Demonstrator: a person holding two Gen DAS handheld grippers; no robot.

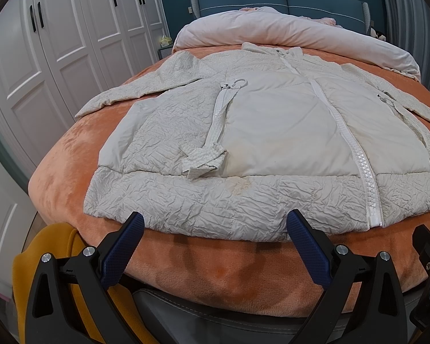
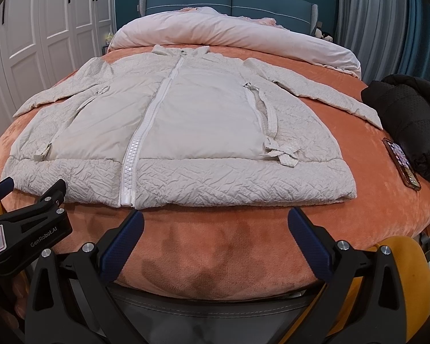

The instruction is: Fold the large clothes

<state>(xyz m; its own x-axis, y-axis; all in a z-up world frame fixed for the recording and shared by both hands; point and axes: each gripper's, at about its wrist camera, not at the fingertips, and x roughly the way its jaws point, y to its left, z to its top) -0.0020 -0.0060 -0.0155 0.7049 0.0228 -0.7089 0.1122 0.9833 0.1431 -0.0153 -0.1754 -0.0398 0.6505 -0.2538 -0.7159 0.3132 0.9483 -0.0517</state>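
You have one pale cream padded jacket (image 2: pixel 186 120) spread flat, front up, on the orange blanket (image 2: pixel 229 246) of the bed, its hem toward you and its collar toward the rolled pink duvet (image 2: pixel 229 33). The body panels are smooth; the hem band, sides and both sleeves are crinkled and quilted. One white front zipper (image 2: pixel 146 132) is closed from hem to collar, and two zipped pockets sit either side of it, each with a strap ending near the hem. Both sleeves lie out to the sides.

Your left gripper (image 1: pixel 215 223) hangs just short of the hem, its two blue-padded fingers spread wide with nothing between them. Your right gripper (image 2: pixel 215 222) is likewise parted and empty, near the hem over bare blanket.

To the right lie one black puffer garment (image 2: pixel 410 120) and one phone (image 2: pixel 401 160) beside it. In the right wrist view the left gripper's body reads "GenRobot.AI", with a tag that seems to read "1314".
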